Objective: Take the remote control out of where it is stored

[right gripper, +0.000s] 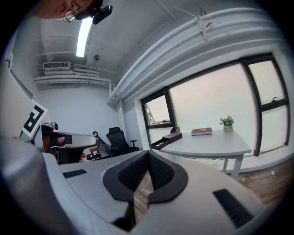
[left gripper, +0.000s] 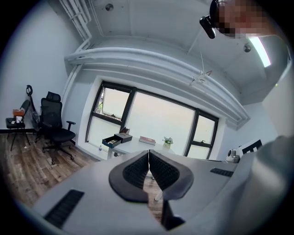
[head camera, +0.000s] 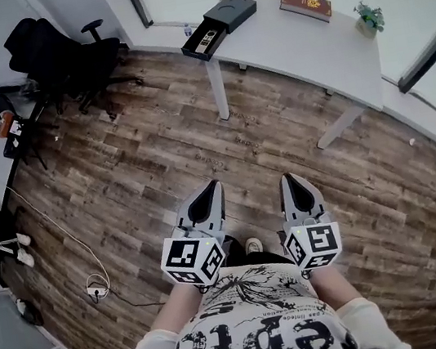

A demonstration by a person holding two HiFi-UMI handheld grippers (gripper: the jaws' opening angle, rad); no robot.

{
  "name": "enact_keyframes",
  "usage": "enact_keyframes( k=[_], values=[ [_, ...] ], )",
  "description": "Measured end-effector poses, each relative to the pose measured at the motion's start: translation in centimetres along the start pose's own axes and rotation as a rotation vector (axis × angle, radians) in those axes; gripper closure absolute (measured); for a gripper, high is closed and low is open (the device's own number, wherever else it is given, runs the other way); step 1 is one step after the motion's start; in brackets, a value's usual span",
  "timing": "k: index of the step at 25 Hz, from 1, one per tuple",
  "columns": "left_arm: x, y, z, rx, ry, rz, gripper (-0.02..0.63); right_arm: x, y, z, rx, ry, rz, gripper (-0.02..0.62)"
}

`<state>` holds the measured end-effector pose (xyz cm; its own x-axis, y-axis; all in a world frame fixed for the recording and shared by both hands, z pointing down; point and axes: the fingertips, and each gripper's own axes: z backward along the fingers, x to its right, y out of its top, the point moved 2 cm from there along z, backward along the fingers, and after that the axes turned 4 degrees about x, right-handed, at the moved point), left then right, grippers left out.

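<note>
Dark box (head camera: 230, 11) on the desk corner, its drawer (head camera: 199, 49) pulled out, pale remote (head camera: 208, 40) lying flat inside, far ahead of the fingers (head camera: 205, 205) and untouched by them

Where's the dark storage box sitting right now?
Head view, top centre: the dark storage box sits on the white desk, at the end nearest the black office chair, its drawer pulled out, the red book to its right.
</note>
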<state>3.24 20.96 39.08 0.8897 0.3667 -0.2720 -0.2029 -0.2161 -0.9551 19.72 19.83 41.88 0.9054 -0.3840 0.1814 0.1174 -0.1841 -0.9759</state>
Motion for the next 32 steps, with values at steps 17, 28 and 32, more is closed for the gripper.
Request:
enact_keyframes(
  k=[17,28,32],
  values=[
    [-17.2,8.4,-17.6,0.044,-0.067,0.005,0.594,-0.7,4.7,-23.8,0.021,-0.05,0.059,0.594],
    [-27.3,13.0,-27.1,0.038,-0.142,-0.004,0.594,-1.9,6.7,-38.3,0.009,-0.082,0.05,0.594],
    [-28.6,12.2,-30.7,0.001,-0.133,-0.017,0.594,0.3,6.4,-41.6,-0.011,-0.095,0.046,0.594]
  ],
)
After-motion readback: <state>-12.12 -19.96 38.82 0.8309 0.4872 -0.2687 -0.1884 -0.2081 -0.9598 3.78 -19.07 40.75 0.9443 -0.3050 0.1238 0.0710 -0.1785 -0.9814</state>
